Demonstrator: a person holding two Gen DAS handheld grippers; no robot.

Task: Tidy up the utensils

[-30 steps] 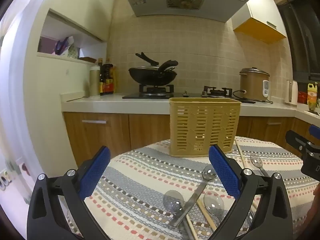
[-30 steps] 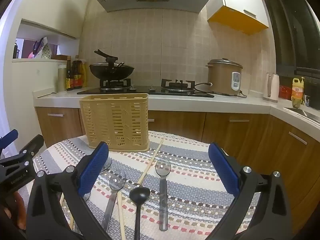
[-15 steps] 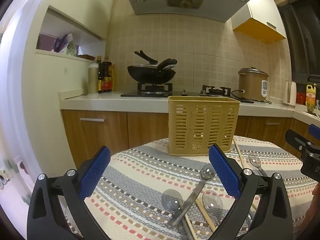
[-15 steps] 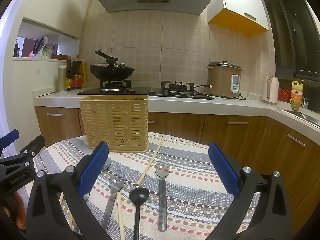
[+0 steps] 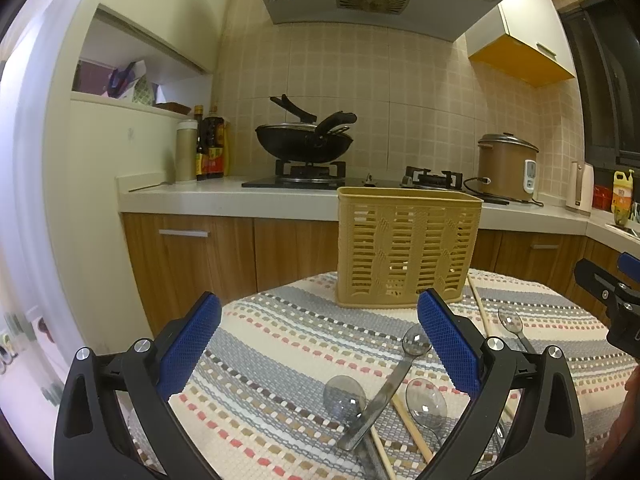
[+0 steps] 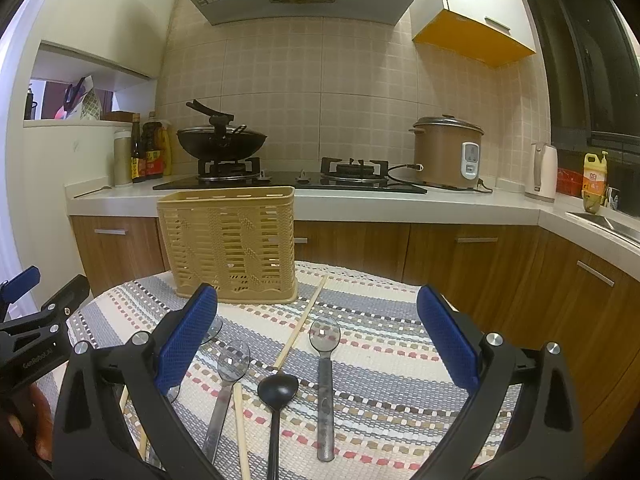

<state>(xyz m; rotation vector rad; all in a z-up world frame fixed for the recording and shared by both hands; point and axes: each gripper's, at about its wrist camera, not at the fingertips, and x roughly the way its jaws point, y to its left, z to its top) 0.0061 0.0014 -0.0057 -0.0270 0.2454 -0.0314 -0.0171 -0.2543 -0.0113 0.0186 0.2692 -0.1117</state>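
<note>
A tan slotted utensil basket (image 5: 406,246) stands upright at the far side of a round table with a striped cloth (image 5: 280,344); it also shows in the right wrist view (image 6: 230,244). Several metal spoons (image 5: 384,388), a black ladle (image 6: 276,392) and wooden chopsticks (image 6: 302,322) lie loose on the cloth in front of it. My left gripper (image 5: 320,340) is open and empty above the left spoons. My right gripper (image 6: 318,340) is open and empty above the ladle and a metal spoon (image 6: 325,364).
A kitchen counter (image 6: 360,200) runs behind the table with a gas hob, a black wok (image 5: 304,142), a rice cooker (image 6: 446,152), bottles and a kettle. Wooden cabinets stand below it. The other gripper shows at each view's edge (image 5: 608,296).
Both views have shifted slightly; the basket sits a little lower and nearer in frame. The utensils have not moved and both grippers stay open.
</note>
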